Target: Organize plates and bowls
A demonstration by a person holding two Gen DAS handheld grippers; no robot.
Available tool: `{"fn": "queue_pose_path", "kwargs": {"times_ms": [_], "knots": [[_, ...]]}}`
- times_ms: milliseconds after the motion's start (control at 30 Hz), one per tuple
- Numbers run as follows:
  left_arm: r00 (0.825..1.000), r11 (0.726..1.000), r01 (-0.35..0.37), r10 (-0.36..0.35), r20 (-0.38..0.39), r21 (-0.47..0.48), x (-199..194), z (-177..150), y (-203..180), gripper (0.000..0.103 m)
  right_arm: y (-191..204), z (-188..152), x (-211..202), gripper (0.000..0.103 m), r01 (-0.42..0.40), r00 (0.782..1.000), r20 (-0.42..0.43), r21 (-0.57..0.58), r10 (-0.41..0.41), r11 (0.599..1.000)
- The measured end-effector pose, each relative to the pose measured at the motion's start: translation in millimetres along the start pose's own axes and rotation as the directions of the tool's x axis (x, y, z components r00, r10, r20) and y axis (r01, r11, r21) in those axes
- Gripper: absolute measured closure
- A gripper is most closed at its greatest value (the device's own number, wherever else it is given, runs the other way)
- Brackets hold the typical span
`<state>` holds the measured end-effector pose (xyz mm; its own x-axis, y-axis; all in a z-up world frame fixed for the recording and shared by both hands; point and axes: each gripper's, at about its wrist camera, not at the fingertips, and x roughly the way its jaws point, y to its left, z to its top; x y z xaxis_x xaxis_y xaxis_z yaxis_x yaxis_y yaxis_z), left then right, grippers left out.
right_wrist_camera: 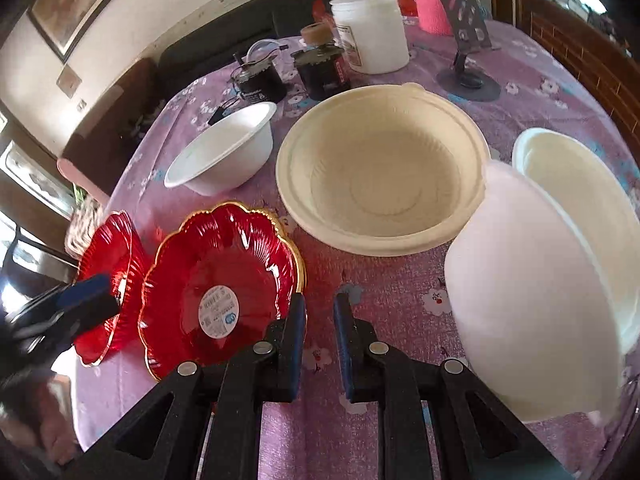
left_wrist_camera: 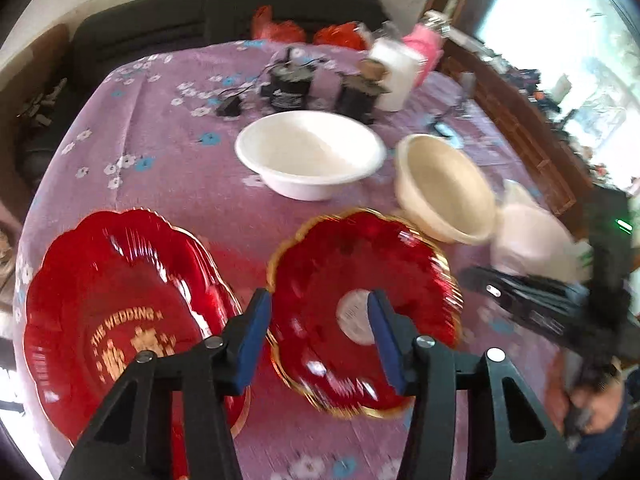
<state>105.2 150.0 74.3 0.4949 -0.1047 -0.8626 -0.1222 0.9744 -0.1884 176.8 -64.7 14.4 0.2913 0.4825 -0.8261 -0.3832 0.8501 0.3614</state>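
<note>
Counter, purple flowered cloth. Two red scalloped plates with gold rims lie side by side at the near edge.

The lettered plate reads "THE WEDDING" in gold and sits to the left. The sticker plate lies just right of it, with a round white label at its centre.

My left jaws stand partly open above the sticker plate. One pad shows over its left rim, the other over the label. Neither presses on anything.

My right jaws are all but closed, only a narrow slit of cloth showing between the pads, and they grip nothing. They hang over bare cloth just right of the sticker plate.

Behind the plates a white bowl sits upright. A wide cream bowl sits to its right, near the sticker plate's far rim.

Far right, a nested pair of pale bowls is tipped on edge. I cannot tell what props them.

At the back of the counter stand two black jars and a white tub.
</note>
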Motion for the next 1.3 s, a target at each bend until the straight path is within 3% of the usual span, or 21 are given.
{"fn": "queue_pose_path", "kwargs": {"times_ms": [33, 167, 267, 433, 600, 967, 1167, 1300], "knots": [[1.000, 1.000, 0.002, -0.002, -0.010, -0.008, 5, 0, 2, 0.056, 0, 0, 0, 0.087, -0.026, 1.000, -0.008, 0.009, 0.026, 1.000], [0.997, 0.999, 0.032, -0.034, -0.062, -0.039, 25, 7, 10, 0.078, -2, 4, 7, 0.087, -0.065, 0.997, -0.027, 0.022, 0.066, 0.998], [0.995, 0.999, 0.040, -0.044, -0.093, -0.037, 36, 9, 10, 0.085, 2, 5, 8, 0.087, -0.077, 0.997, -0.025, 0.008, 0.077, 0.997], [0.992, 0.999, 0.040, -0.042, -0.122, -0.021, 47, 11, 7, 0.085, 7, 5, 13, 0.087, -0.069, 0.997, -0.018, -0.007, 0.069, 0.998], [0.984, 0.993, 0.118, -0.119, -0.136, -0.010, 45, 7, -4, 0.085, 9, 1, 9, 0.087, -0.123, 0.992, -0.022, -0.005, 0.123, 0.992], [0.993, 0.996, 0.083, -0.085, -0.079, -0.028, 20, -9, 7, 0.085, 16, -3, 3, 0.087, -0.189, 0.982, -0.005, 0.009, 0.189, 0.982], [0.993, 0.993, 0.109, -0.111, -0.045, -0.052, 5, -25, 21, 0.085, 35, -5, 1, 0.086, -0.064, 0.998, 0.000, -0.062, 0.064, 0.996], [0.991, 0.991, 0.126, -0.128, -0.035, -0.044, -1, -31, 19, 0.085, 41, -7, 2, 0.086, -0.084, 0.996, -0.021, -0.060, 0.083, 0.995]]}}
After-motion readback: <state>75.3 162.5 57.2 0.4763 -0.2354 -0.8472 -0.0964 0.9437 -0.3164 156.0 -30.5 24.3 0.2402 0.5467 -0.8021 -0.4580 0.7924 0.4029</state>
